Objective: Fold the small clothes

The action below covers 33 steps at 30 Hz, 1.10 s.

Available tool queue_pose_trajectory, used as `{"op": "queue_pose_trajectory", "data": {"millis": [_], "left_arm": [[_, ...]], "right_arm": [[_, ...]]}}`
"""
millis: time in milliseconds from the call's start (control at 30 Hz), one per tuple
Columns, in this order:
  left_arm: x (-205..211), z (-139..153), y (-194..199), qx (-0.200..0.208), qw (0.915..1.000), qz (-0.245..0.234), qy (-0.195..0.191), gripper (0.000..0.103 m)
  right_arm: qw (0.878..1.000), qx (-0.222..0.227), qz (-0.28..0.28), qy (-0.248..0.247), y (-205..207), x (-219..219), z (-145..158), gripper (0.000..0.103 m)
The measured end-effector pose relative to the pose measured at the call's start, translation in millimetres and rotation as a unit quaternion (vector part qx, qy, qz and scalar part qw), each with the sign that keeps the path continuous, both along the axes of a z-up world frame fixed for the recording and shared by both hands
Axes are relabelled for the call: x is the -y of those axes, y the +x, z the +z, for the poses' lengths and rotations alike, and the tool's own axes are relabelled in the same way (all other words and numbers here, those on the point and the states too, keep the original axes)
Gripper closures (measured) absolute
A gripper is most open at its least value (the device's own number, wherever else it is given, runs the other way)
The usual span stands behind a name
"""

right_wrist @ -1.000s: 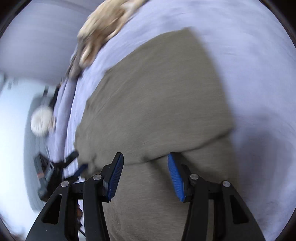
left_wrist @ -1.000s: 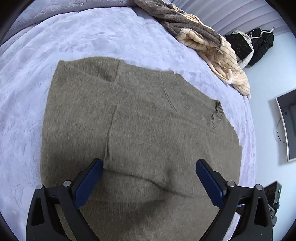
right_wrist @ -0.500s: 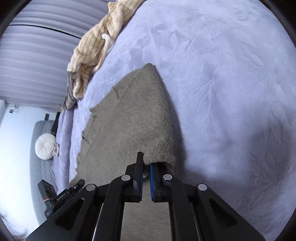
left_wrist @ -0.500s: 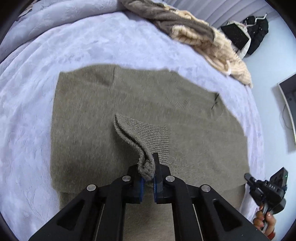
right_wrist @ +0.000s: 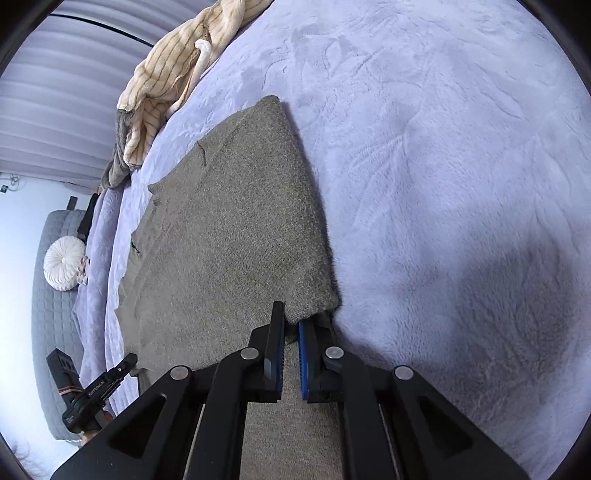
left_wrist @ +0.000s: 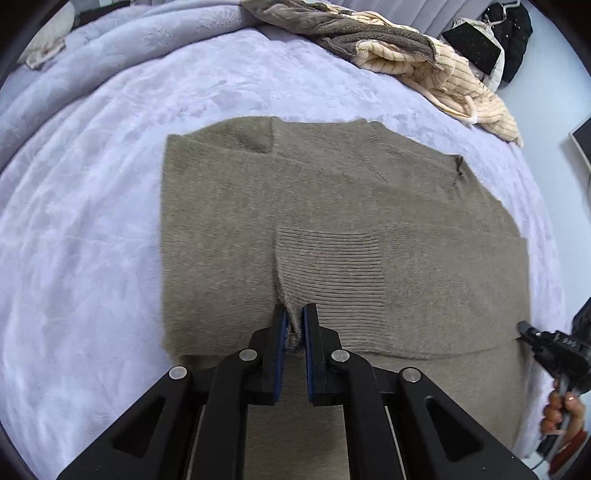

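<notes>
While the olive-brown fuzzy knit sweater (left_wrist: pixel 332 229) lies spread flat on the lavender plush bedspread (left_wrist: pixel 92 221), both grippers are clamped on its fabric. The left gripper (left_wrist: pixel 294 325) has its blue-padded black fingers (left_wrist: pixel 281 328) drawn close together, pinching the ribbed cuff (left_wrist: pixel 332 266) of a sleeve that is laid across the sweater's body; a small tuft of knit bunches between the pads. In the right wrist view, the right gripper (right_wrist: pixel 291 325) is likewise closed tight, with the corner of a folded-over layer of the sweater (right_wrist: pixel 240 240) caught between its pads at the garment's right edge, just beside bare bedspread (right_wrist: pixel 443 184). A dark soft shadow falls on the bedspread to the right of that gripper.

At the far edge of the bed, a cream ribbed fleece garment (left_wrist: pixel 454 85) lies heaped together with a grey-brown plush one (left_wrist: pixel 351 31), well apart from the sweater. Dark bags or clothes (left_wrist: pixel 506 37) sit on the floor past that pile. A round white pleated cushion (right_wrist: pixel 64 264) rests on a grey quilted surface (right_wrist: pixel 48 332) beyond the bed. A person's hand (left_wrist: pixel 563 410) shows at the lower right of the left wrist view, gripping the handle of the other black device.
</notes>
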State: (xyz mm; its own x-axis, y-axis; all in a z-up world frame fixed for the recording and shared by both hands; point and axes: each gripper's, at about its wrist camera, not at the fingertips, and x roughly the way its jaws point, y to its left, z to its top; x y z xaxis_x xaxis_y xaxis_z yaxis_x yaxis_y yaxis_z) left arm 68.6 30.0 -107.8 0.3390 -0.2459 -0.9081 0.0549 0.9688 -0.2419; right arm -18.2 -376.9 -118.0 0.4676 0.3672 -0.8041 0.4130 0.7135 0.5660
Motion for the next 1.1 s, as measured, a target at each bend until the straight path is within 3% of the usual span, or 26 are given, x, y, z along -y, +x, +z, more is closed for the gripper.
{"op": "queue_pose_trajectory", "data": {"millis": [200, 467, 600, 633, 667, 700, 733, 767, 833, 1100], "left_arm": [[-17, 2, -4, -0.002, 0.9995, 0.020, 0.026, 0.094], [-31, 5, -24, -0.012, 0.9957, 0.026, 0.088, 0.094], [-37, 1, -37, -0.020, 0.9953, 0.031, 0.090, 0.094], [-38, 0, -40, -0.024, 0.9951, 0.033, 0.090, 0.083], [-40, -1, -42, -0.029, 0.9948, 0.036, 0.090, 0.035], [-42, -2, -45, -0.032, 0.9938, 0.046, 0.096, 0.010], [-43, 1, -49, -0.020, 0.9926, 0.057, 0.106, 0.001], [-43, 3, -51, -0.017, 0.9929, 0.053, 0.105, 0.001], [-44, 3, -54, -0.021, 0.9931, 0.047, 0.105, 0.001], [-49, -1, -59, -0.037, 0.9928, 0.040, 0.107, 0.001]], "right_arm": [[1.000, -0.009, 0.001, -0.011, -4, -4, 1, 0.096], [0.999, -0.027, 0.022, -0.032, -26, -17, 16, 0.095], [0.998, -0.034, 0.028, -0.038, -35, -24, 20, 0.095], [0.998, -0.035, 0.028, -0.038, -37, -25, 21, 0.094], [0.998, -0.036, 0.028, -0.036, -38, -27, 21, 0.092], [0.998, -0.037, 0.028, -0.035, -40, -28, 22, 0.090], [0.998, -0.039, 0.028, -0.035, -40, -30, 22, 0.082], [0.998, -0.039, 0.029, -0.036, -41, -32, 23, 0.071], [0.998, -0.035, 0.032, -0.034, -43, -37, 25, 0.061], [0.996, -0.027, 0.063, -0.060, -41, -59, 37, 0.056]]}}
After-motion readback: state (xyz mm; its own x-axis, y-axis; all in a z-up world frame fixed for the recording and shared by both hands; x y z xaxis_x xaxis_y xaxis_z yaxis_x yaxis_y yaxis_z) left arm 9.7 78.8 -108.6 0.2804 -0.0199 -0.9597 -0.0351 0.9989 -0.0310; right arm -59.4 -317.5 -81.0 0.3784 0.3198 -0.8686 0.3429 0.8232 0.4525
